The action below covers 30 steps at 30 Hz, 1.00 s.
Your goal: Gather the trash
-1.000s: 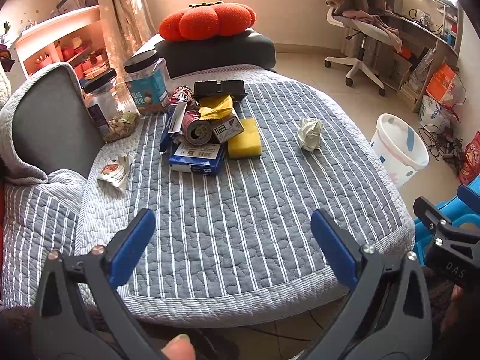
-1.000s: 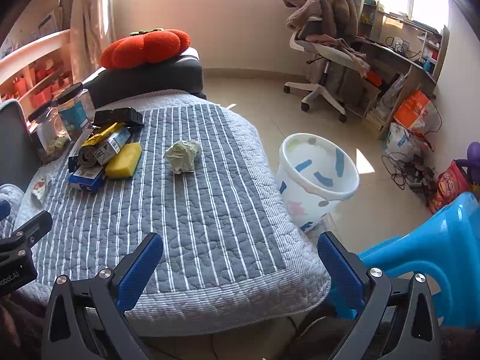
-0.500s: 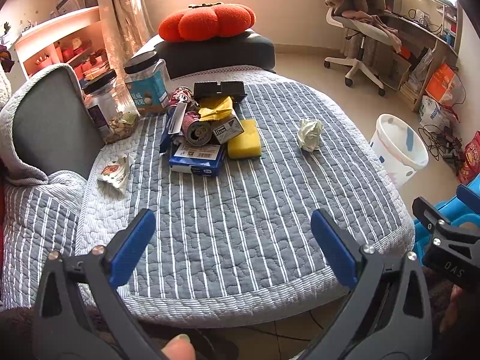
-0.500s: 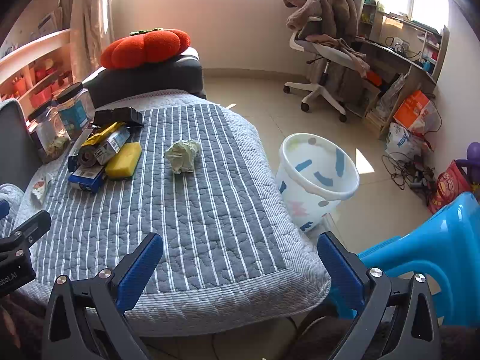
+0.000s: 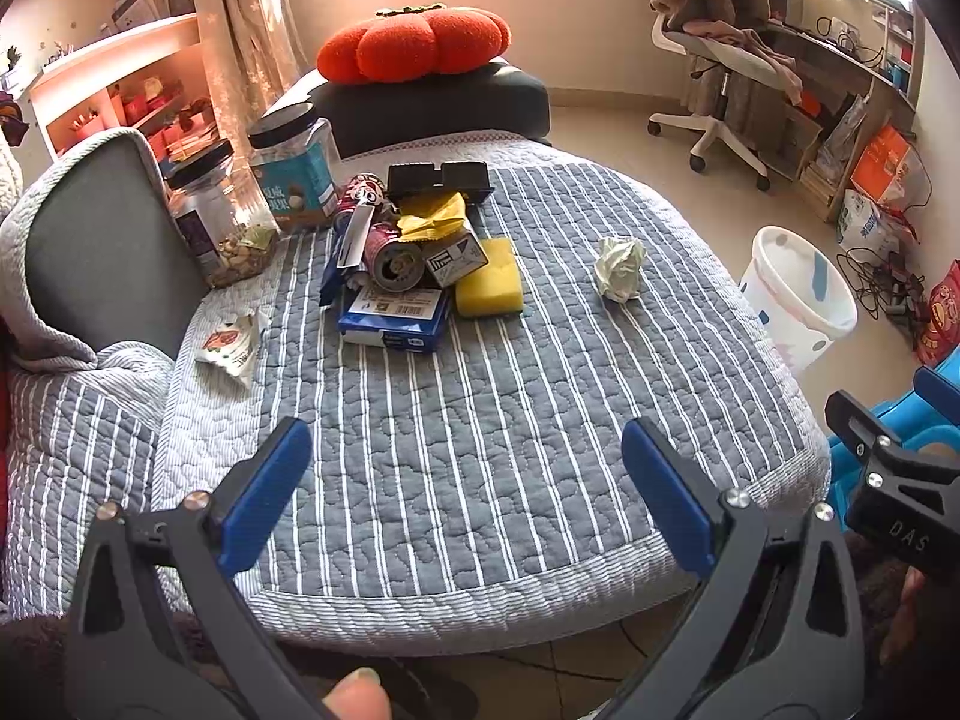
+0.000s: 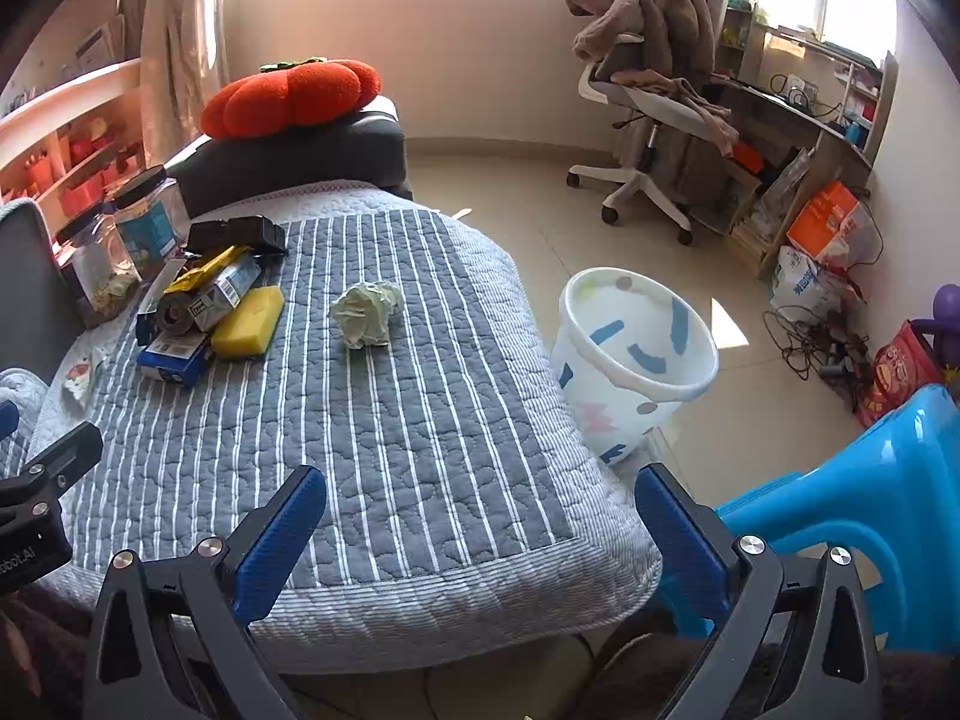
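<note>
Crumpled paper wad (image 6: 367, 313) lies alone on the striped quilt (image 6: 420, 450), ahead of the right gripper (image 6: 480, 531) and a little to its left; from the left gripper (image 5: 465, 480) it sits ahead and off to the right (image 5: 620, 269). Right gripper looks the nearer, and the white bin (image 6: 636, 354) stands on the floor ahead-right of it, just past the quilt edge. Both grippers spread wide, holding nothing, hovering over the near edge. Wad: pale greenish-white, roughly round, creased all over, no clear long axis, so any approach angle should do; likely light and squashes easily. More possible trash further left: empty snack wrapper (image 5: 231, 345), can (image 5: 393, 255) in a pile of boxes
</note>
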### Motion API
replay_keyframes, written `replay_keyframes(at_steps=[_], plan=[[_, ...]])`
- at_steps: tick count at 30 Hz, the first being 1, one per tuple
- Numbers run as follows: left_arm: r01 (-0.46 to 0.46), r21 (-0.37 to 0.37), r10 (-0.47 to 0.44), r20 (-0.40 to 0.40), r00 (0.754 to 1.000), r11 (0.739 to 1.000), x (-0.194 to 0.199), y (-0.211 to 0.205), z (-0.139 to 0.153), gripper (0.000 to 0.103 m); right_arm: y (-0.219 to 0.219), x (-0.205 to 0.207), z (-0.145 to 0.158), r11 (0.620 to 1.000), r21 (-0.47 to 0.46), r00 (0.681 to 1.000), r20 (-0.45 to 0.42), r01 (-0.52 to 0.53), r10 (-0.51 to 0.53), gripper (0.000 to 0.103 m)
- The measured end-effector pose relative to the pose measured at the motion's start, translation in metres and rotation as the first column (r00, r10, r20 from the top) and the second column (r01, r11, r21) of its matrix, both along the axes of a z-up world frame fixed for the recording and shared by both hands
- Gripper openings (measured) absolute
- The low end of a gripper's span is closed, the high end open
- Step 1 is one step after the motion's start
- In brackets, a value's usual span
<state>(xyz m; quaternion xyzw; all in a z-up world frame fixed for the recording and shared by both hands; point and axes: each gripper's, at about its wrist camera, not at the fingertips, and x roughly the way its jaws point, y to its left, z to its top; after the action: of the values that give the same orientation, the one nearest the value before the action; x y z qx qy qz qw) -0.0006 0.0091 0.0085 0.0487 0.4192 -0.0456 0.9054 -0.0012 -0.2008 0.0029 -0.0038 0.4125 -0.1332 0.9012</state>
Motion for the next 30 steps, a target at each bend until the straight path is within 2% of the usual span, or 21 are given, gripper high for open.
replay_keyframes(at_steps=[13, 19, 21, 24, 27, 30], plan=[[-0.007, -0.004, 0.007, -0.002, 1.0, 1.0, 0.002, 0.002, -0.002, 0.103, -0.001, 0.003, 0.001, 1.0, 0.004, 1.0, 0.003, 0.013, -0.013, 0.103], [0.018, -0.019, -0.018, -0.006, 1.0, 1.0, 0.014, 0.004, 0.002, 0.103, 0.005, 0.015, 0.012, 0.999, -0.007, 0.999, -0.009, -0.045, 0.045, 0.103], [0.029, -0.01, -0.029, -0.026, 0.999, 1.0, 0.026, 0.006, 0.004, 0.103, 0.006, 0.026, 0.016, 0.996, 0.008, 0.995, -0.047, -0.084, 0.084, 0.103], [0.055, 0.011, -0.054, -0.047, 0.997, 0.998, 0.048, 0.012, 0.011, 0.103, 0.003, 0.05, 0.022, 0.985, 0.083, 0.981, -0.108, -0.152, 0.16, 0.103], [0.079, 0.007, -0.078, -0.096, 0.992, 0.997, 0.079, 0.017, 0.017, 0.103, -0.001, 0.079, 0.026, 0.977, 0.115, 0.968, -0.157, -0.18, 0.197, 0.103], [0.065, -0.019, -0.067, -0.151, 0.986, 0.998, 0.119, 0.025, 0.021, 0.103, -0.006, 0.112, 0.024, 0.976, 0.126, 0.957, -0.209, -0.179, 0.202, 0.103]])
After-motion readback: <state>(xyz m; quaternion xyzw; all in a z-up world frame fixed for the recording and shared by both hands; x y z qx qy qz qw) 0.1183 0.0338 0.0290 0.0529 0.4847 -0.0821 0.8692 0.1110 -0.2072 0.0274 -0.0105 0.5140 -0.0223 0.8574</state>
